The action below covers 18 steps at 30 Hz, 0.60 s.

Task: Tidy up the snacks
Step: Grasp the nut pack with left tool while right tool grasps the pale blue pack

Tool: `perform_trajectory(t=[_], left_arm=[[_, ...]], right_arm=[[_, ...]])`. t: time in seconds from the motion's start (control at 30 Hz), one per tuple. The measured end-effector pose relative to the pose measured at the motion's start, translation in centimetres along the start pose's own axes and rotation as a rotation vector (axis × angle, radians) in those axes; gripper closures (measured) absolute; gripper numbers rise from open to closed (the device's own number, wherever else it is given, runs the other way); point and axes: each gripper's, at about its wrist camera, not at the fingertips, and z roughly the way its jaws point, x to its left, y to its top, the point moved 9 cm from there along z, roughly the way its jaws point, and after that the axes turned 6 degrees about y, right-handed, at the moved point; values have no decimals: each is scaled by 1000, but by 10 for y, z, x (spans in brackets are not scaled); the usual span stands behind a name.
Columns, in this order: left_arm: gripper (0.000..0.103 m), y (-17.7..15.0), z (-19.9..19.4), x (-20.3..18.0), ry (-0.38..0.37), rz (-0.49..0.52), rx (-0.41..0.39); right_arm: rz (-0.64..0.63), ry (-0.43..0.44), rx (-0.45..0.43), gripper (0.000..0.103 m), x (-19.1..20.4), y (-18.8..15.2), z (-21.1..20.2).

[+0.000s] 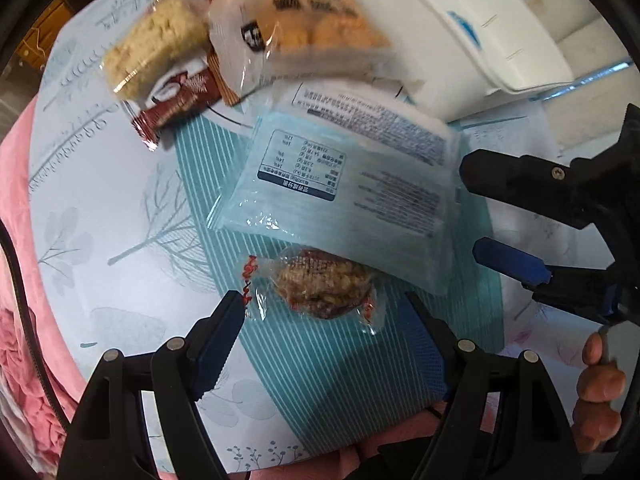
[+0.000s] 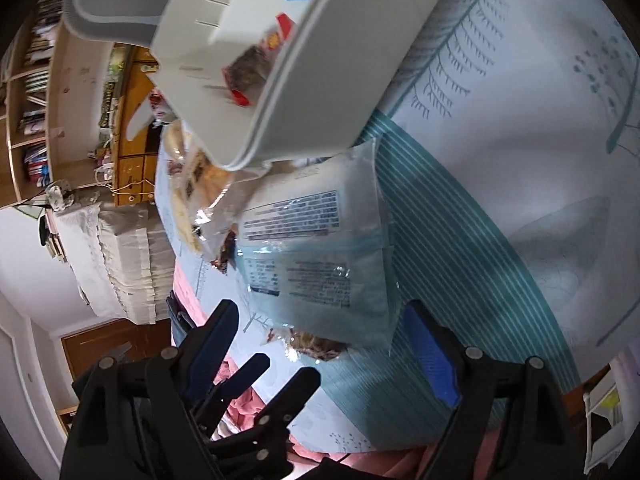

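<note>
Left gripper: my left gripper (image 1: 324, 320) points down over the table, its fingers spread wide and pinching nothing; the nut snack lies in the gap just ahead of the tips, untouched.
Right gripper: my right gripper (image 2: 320, 344) is tilted toward the pale blue packet, fingers spread with nothing pressed between them; seen from the left wrist it reaches in from the right (image 1: 476, 208), a person's hand (image 1: 598, 384) on its handle.
Nut snack: a small clear-wrapped nut snack (image 1: 320, 284) with red twisted ends lies on the striped band of the cloth, its far edge tucked under the blue packet.
Blue packet: a flat pale blue packet (image 1: 344, 196), printed back facing up, lies mid-table; its far corner reaches beside the white bin.
Other snacks: beyond it I see a clear-wrapped crumbly cake (image 1: 156, 52), a brown sachet (image 1: 176, 104) partly under it, and a bag of golden pastries (image 1: 304, 28); they overlap in a loose pile.
White bin: a white plastic bin (image 1: 472, 32) stands at the far right of the table; from the right wrist a red-ended wrapped snack (image 2: 252, 68) shows inside it.
Table: a tablecloth (image 1: 120, 208) printed with trees and teal stripes covers the surface; pink fabric (image 1: 24, 320) bunches at its left edge.
</note>
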Motion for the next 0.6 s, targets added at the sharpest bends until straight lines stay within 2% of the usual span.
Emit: perform_trajectory(t=[0.1, 0.23, 0.4, 0.47, 0.53, 0.6], left_arm=[[25, 4, 9, 0, 0, -14, 24], [25, 9, 21, -4, 0, -28, 50], [25, 10, 31, -11, -9, -32, 70], [26, 9, 33, -14, -11, -35, 70], [27, 8, 35, -18, -20, -44, 70], [30, 7, 37, -16, -24, -50, 70]], right_arm=[[14, -16, 22, 23, -4, 6, 9], [16, -82, 50, 31, -11, 9, 20], [9, -110, 77, 32, -15, 11, 29], [5, -115, 84, 37, -14, 13, 32], [-17, -135, 81, 38, -12, 14, 33], [-37, -163, 83, 45, -11, 14, 33]])
